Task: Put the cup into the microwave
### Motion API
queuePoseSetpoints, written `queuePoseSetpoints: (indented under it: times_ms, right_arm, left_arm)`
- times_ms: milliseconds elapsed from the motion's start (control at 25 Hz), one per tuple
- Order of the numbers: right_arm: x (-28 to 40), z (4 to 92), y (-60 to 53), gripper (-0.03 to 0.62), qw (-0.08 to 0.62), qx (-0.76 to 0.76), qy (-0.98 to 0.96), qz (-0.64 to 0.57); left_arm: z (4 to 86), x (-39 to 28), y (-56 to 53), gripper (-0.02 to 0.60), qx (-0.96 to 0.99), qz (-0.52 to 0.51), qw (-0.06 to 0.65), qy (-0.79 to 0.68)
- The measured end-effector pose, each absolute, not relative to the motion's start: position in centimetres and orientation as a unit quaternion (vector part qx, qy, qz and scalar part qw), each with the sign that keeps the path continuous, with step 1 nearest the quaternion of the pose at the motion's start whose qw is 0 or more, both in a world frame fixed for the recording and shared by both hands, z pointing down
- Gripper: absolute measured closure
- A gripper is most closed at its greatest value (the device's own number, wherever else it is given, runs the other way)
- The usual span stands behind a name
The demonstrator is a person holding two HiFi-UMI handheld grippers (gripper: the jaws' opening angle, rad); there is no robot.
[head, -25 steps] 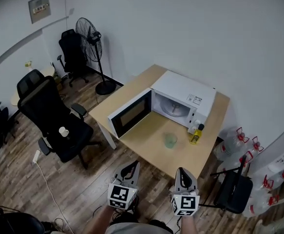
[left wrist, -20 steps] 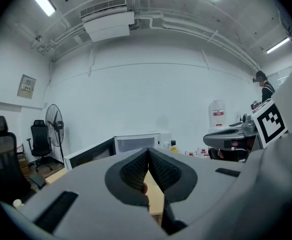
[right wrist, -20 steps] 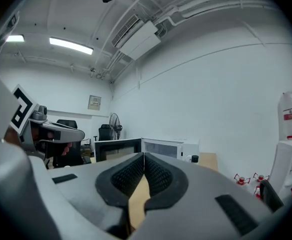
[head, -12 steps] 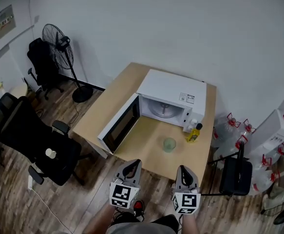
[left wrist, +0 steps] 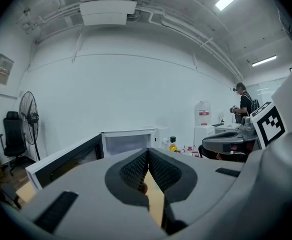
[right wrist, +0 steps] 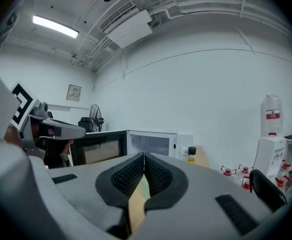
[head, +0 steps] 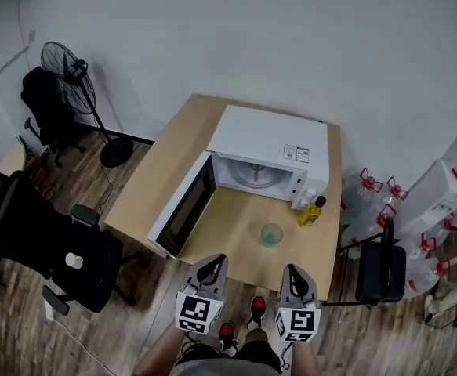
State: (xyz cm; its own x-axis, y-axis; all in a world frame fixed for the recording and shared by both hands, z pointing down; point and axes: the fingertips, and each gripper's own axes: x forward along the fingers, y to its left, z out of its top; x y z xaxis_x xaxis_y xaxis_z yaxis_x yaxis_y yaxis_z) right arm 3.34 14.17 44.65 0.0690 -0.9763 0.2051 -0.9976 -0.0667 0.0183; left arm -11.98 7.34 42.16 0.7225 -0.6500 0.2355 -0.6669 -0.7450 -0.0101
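A clear greenish cup (head: 272, 234) stands upright on the wooden table (head: 173, 163), in front of the white microwave (head: 263, 151). The microwave door (head: 183, 214) hangs open to the left, and the turntable shows inside. Both grippers hover side by side off the table's near edge, short of the cup. My left gripper (head: 211, 266) is shut with nothing in it, its pads meeting in the left gripper view (left wrist: 148, 151). My right gripper (head: 292, 272) is shut and empty too (right wrist: 144, 156). Both gripper views look toward the microwave (left wrist: 128, 143) (right wrist: 151, 143).
A yellow bottle (head: 313, 212) with a black cap stands by the microwave's right front corner. A black office chair (head: 48, 245) and a floor fan (head: 71, 69) stand left of the table. On the right are a black chair (head: 381, 271) and water jugs (head: 369, 202).
The table and microwave have swung round and now lie squarely ahead and nearer. Both grippers stay shut and low in the view, side by side.
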Motion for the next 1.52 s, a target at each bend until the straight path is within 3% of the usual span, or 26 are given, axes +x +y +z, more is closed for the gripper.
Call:
queuePoseSetpoints:
  times_ms: [880, 920, 1160, 1280, 1520]
  right_arm:
    - [7.2, 55.5, 4.2, 0.574, 0.118, 0.696, -0.693, 0.146]
    - [7.1, 55.8, 3.9, 0.562, 0.119, 0.693, -0.695, 0.149]
    - [6.3, 58.4, 2.3, 0.295, 0.132, 0.672, -0.708, 0.172]
    - [6.2, 60.0, 1.7, 0.251, 0.147, 0.665, -0.708, 0.184]
    - [6.4, 62.5, 0.7, 0.237, 0.161, 0.661, -0.705, 0.202]
  left_arm:
    - [52.6, -6.8, -2.2, 0.558, 0.912, 0.188, 0.104, -0.349]
    - [52.9, -6.8, -2.4, 0.558, 0.911, 0.190, 0.107, -0.350]
    - [54.1, -6.5, -3.3, 0.558, 0.907, 0.198, 0.118, -0.352]
    - [54.7, -6.4, -3.7, 0.558, 0.905, 0.202, 0.121, -0.354]
    - [56.1, -6.6, -4.5, 0.558, 0.898, 0.213, 0.130, -0.363]
